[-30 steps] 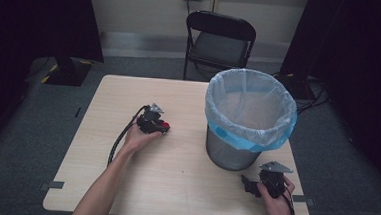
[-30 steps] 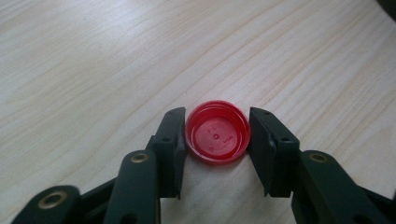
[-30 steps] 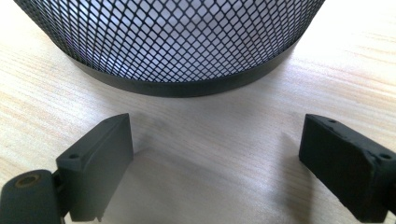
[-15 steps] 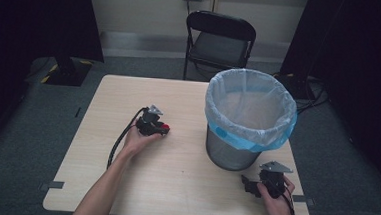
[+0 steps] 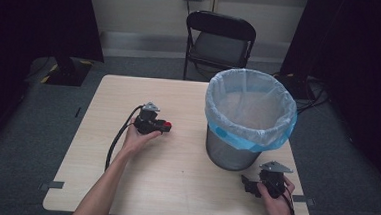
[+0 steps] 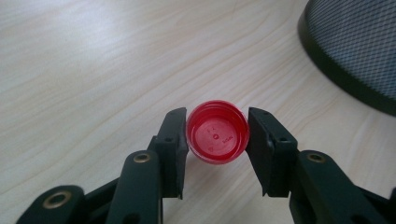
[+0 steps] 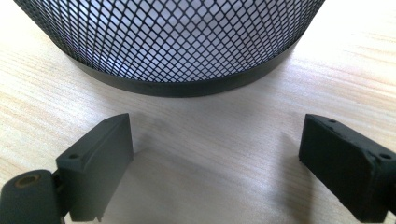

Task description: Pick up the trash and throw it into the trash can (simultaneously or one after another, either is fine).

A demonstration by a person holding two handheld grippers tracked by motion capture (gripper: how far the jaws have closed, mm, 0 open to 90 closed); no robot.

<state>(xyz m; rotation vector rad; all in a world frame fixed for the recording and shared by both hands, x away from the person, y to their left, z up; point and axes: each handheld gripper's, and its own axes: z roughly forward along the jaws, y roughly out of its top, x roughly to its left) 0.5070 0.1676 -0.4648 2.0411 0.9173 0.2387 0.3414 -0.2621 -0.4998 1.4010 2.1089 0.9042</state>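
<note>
A red bottle cap (image 6: 217, 132) sits between the two black jaws of my left gripper (image 6: 217, 135), its hollow side facing the camera; the jaws press on both its sides. From above, that gripper (image 5: 163, 127) is at the table's middle left with the red cap (image 5: 167, 126) at its tip. My right gripper (image 5: 246, 183) rests near the table's front right corner, just in front of the mesh bin (image 5: 231, 152). Its jaws (image 7: 215, 163) stand wide apart over bare wood, nothing between them.
The black mesh bin (image 7: 182, 42) with a pale blue liner (image 5: 251, 108) stands on the right half of the wooden table (image 5: 174, 181). A black folding chair (image 5: 221, 44) is behind the table. A black cable (image 5: 119, 138) trails from the left gripper.
</note>
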